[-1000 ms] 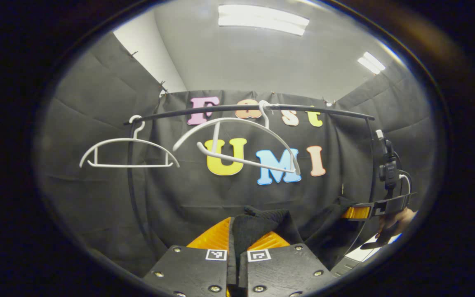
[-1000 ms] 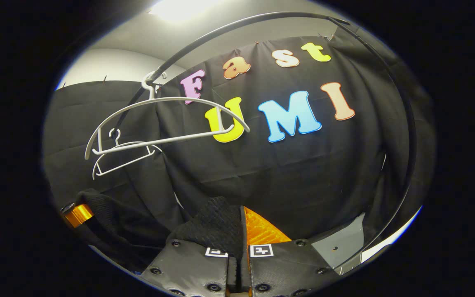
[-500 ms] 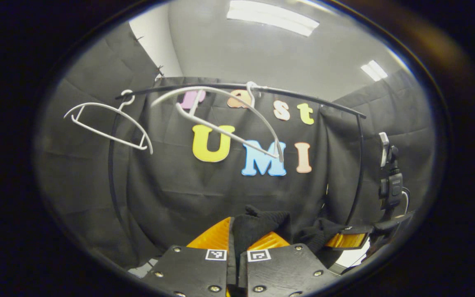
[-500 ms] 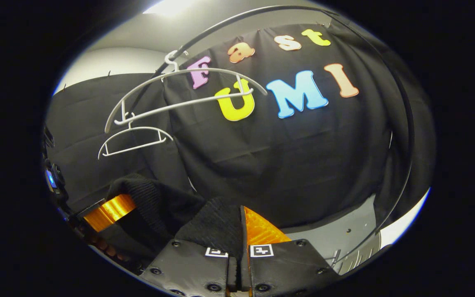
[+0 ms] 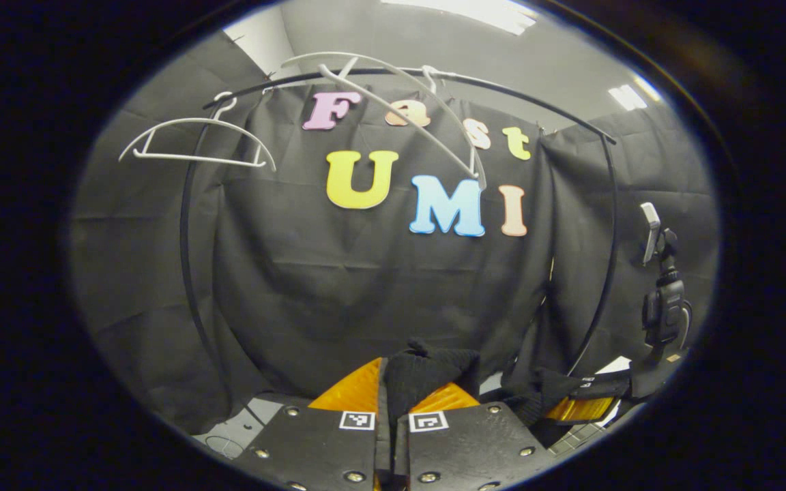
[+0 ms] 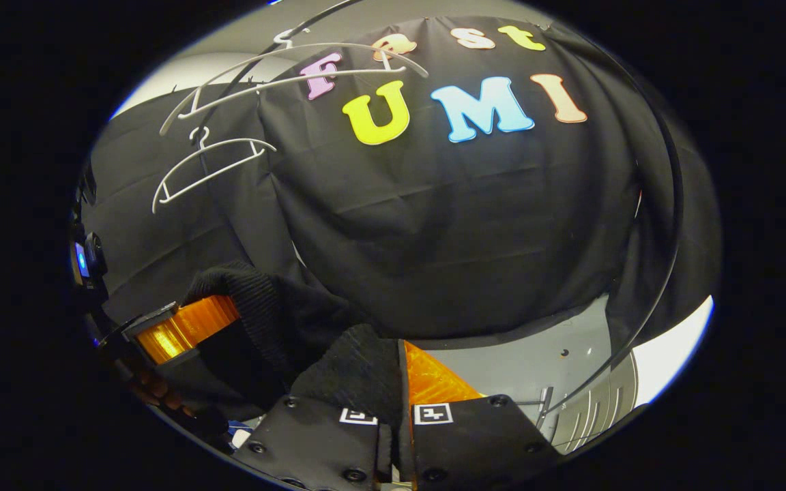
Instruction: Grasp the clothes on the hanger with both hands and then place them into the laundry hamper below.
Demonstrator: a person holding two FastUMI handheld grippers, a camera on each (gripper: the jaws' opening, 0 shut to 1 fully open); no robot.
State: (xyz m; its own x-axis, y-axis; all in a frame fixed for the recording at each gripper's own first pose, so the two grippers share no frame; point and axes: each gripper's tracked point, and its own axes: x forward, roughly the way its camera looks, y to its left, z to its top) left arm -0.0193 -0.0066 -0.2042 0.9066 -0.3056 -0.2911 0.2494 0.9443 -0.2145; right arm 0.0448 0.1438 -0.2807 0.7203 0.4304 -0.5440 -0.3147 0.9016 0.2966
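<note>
Counts: 2 white hangers, near one [image 5: 393,109] tilted, far one [image 5: 195,140] level, both on 1 black rail [image 5: 502,92]. 1 black knit garment [image 5: 427,372]. 2 grippers: left gripper [image 5: 403,392], right gripper [image 6: 400,382]. 2 ceiling lights [image 5: 628,95]. 1 slatted hamper [image 6: 587,412] at lower right edge, partly visible.

In the left gripper view, a rail [image 5: 434,73] arched across the top in front of the booth wall [image 5: 366,286]. Two bare hangers hung from it: one hanger [image 5: 195,140] at the left, a tilted hanger [image 5: 406,109] near the middle. Below, a garment [image 5: 427,372] sat between the left gripper [image 5: 393,402] fingers, stretching right to the right gripper [image 5: 580,406].
</note>
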